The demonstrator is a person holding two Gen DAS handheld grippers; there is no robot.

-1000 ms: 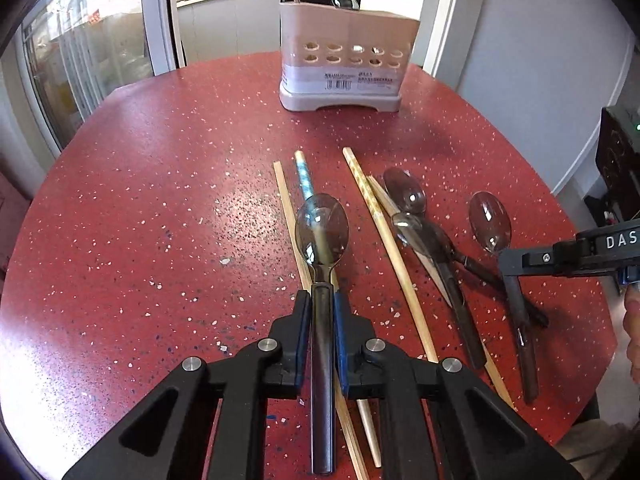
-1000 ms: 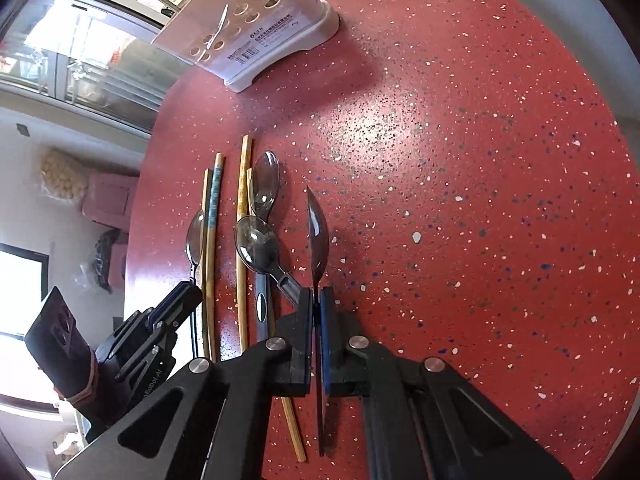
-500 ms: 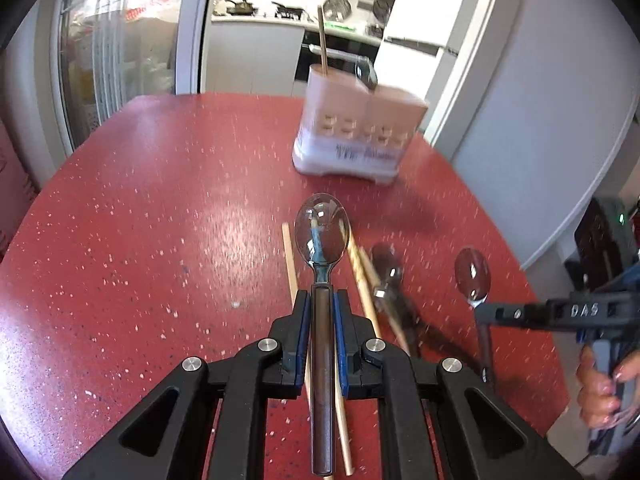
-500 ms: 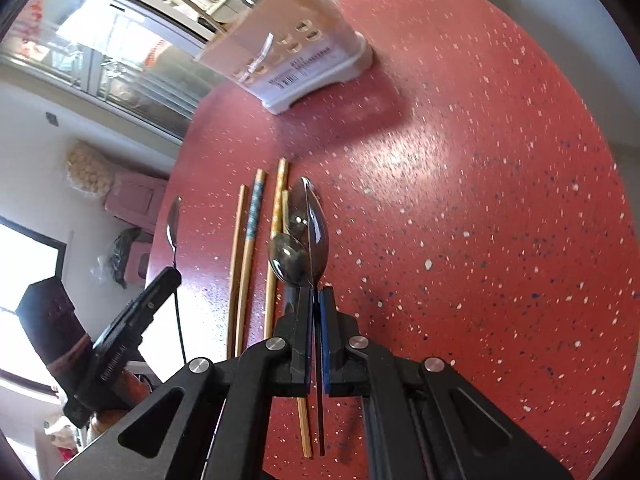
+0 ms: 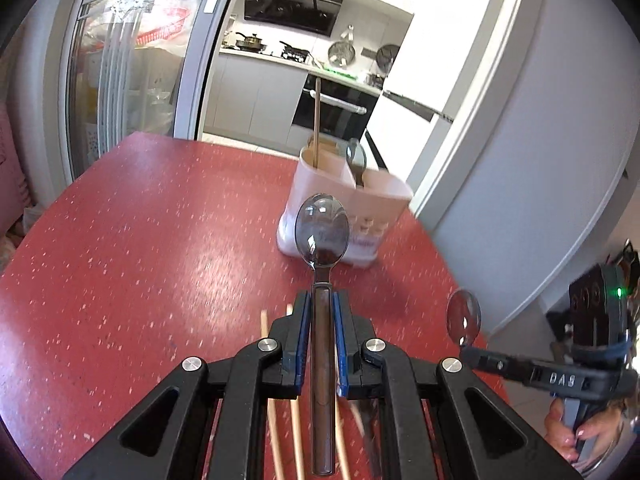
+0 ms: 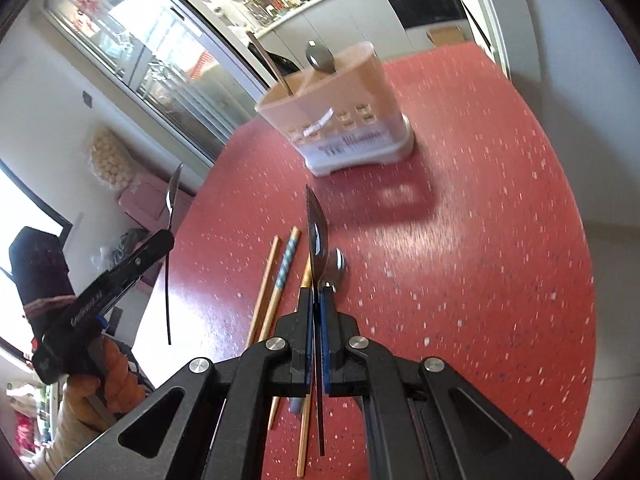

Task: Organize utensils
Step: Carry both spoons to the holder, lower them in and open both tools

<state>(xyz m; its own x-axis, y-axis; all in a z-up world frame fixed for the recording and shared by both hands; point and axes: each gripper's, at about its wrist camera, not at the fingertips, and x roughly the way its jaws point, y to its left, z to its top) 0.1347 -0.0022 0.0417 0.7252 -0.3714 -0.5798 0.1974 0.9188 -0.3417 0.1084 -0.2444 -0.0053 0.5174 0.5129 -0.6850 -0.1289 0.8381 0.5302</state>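
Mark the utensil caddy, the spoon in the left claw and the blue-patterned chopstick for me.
utensil caddy (image 5: 384, 200), left wrist view, on its front wall.
spoon in the left claw (image 5: 321, 230), left wrist view, on its bowl.
blue-patterned chopstick (image 6: 287, 258), right wrist view, on its patterned upper end.

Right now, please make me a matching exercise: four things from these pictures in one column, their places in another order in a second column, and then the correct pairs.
Things:
1. spoon seen flat, bowl facing the camera
2. spoon seen edge-on
3. utensil holder
4. blue patterned chopstick

Places:
A. standing on the red table, with a spoon and a stick already in it
B. clamped in the right tool
C. lying on the table beside plain wooden chopsticks
D. clamped in the left tool

Pairs: 1-D, 2-B, 3-A, 4-C
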